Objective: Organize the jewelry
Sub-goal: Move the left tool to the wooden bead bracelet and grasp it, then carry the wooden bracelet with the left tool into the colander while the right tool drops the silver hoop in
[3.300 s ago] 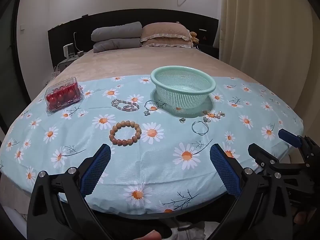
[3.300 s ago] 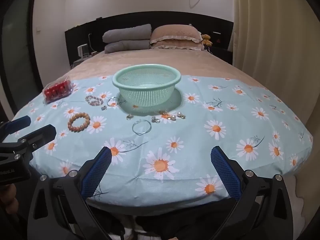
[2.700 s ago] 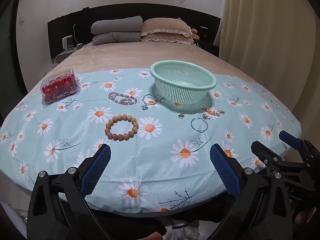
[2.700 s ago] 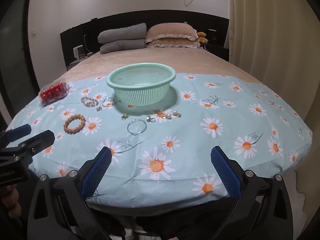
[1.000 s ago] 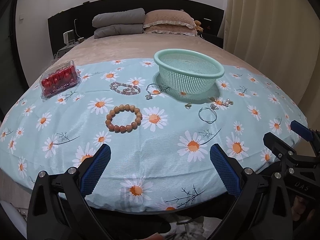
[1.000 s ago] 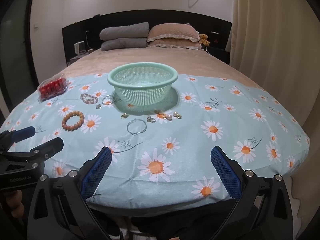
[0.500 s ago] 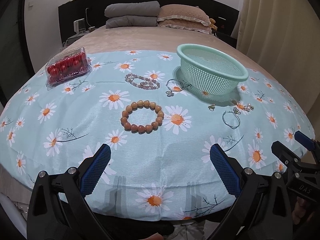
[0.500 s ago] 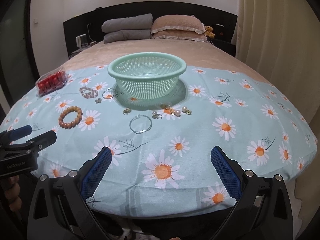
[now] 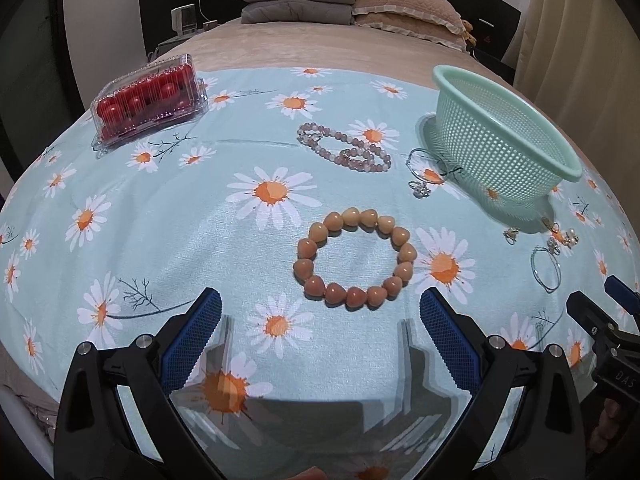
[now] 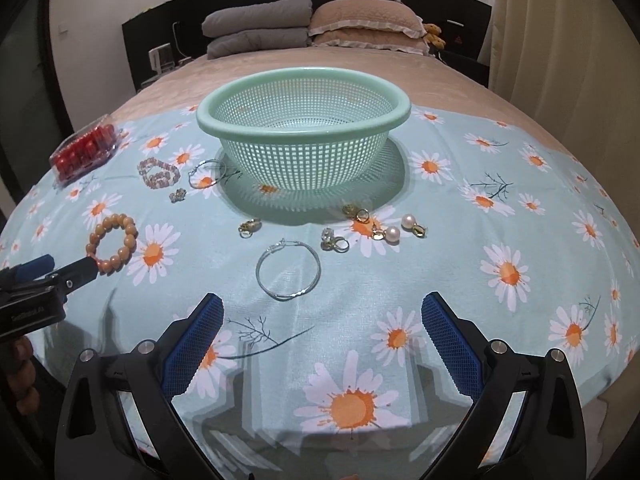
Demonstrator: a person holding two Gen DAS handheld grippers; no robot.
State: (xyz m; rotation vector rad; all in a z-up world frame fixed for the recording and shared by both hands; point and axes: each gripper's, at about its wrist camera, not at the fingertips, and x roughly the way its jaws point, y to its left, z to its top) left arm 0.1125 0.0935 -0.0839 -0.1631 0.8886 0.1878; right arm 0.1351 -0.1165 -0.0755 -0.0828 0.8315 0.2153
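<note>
A tan bead bracelet (image 9: pixel 354 259) lies on the daisy cloth just ahead of my open, empty left gripper (image 9: pixel 320 334); it also shows in the right wrist view (image 10: pixel 113 243). A green mesh basket (image 10: pixel 304 136) stands behind the jewelry, and at the right in the left wrist view (image 9: pixel 504 148). A thin silver hoop (image 10: pixel 288 270) lies just ahead of my open, empty right gripper (image 10: pixel 322 338). Pearl earrings (image 10: pixel 400 232) and small rings (image 10: pixel 334 240) lie before the basket. A pink bead bracelet (image 9: pixel 348 150) and a thin bangle (image 9: pixel 428 164) lie left of the basket.
A clear box of red balls (image 9: pixel 150 98) sits at the far left of the cloth (image 9: pixel 160 216). Pillows (image 10: pixel 312 24) and a dark headboard are at the far end of the bed. A curtain (image 10: pixel 568 48) hangs on the right.
Both grippers have moved forward and lower over the cloth. The left one has closed in on the tan bead bracelet, the right one on the silver hoop. Both stay open.
</note>
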